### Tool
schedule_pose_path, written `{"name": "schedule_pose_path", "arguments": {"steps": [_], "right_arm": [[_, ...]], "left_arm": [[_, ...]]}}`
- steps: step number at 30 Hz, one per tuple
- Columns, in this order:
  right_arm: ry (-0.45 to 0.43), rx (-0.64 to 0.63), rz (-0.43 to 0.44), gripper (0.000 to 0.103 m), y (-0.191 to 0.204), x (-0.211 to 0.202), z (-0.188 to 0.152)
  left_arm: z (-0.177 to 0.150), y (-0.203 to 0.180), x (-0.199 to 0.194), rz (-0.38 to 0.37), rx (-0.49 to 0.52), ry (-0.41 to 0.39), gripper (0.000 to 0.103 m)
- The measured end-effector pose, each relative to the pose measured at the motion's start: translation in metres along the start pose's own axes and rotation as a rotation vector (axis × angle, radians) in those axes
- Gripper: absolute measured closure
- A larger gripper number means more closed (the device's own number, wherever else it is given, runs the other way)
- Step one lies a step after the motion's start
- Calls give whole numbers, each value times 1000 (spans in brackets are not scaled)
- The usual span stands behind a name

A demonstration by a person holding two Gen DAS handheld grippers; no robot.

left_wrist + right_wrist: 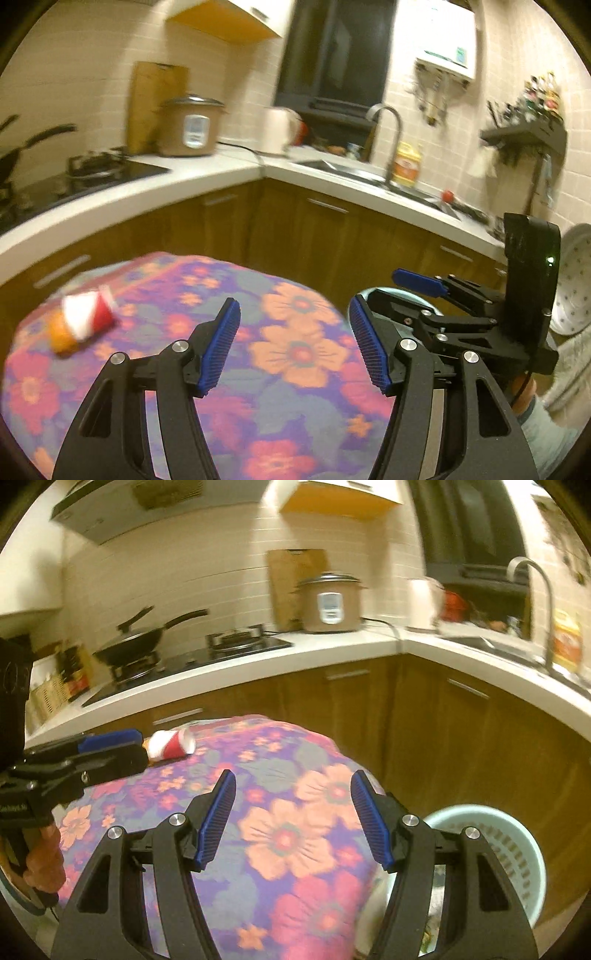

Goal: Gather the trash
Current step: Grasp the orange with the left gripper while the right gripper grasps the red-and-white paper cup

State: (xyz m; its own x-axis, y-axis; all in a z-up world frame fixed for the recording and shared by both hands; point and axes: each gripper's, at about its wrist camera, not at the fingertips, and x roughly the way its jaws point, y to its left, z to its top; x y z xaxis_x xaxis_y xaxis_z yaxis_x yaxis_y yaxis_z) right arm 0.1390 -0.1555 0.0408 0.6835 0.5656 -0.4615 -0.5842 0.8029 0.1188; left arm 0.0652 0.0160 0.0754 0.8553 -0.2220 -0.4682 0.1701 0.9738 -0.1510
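A red and white paper cup (88,314) (171,744) lies on its side at the far left of the table with the flowered cloth (295,402) (288,886). An orange piece (61,334) lies against it. My left gripper (293,301) hangs open above the cloth with nothing between its fingers, to the right of the cup. My right gripper (292,775) is open and empty too, over the table's right part. In the right wrist view the left gripper (122,747) reaches toward the cup. A pale green basket (517,834) stands on the floor beside the table's right edge.
A white L-shaped counter (258,657) over brown cabinets runs behind the table. It bears a hob with a black wok (133,642), a rice cooker (328,603), a kettle (277,129) and a sink with a tap (388,144). A white dotted dish (576,280) is at the right.
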Motion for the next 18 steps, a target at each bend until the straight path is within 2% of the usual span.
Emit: {"name": "schedule_pose_path", "arguments": {"steps": [4, 6, 10, 15, 18], "right_arm": [[16, -48, 47, 42, 30, 29, 14], [35, -59, 75, 42, 45, 47, 21], [77, -67, 131, 42, 70, 82, 34], [137, -80, 192, 42, 102, 133, 49], [167, -92, 219, 42, 120, 162, 55]], "left_arm": [[-4, 43, -19, 100, -48, -38, 41], [-7, 65, -27, 147, -78, -46, 37], [-15, 119, -38, 269, -138, -46, 37], [-24, 188, -45, 364, -209, -21, 37], [-30, 223, -42, 378, -248, 16, 37]]}}
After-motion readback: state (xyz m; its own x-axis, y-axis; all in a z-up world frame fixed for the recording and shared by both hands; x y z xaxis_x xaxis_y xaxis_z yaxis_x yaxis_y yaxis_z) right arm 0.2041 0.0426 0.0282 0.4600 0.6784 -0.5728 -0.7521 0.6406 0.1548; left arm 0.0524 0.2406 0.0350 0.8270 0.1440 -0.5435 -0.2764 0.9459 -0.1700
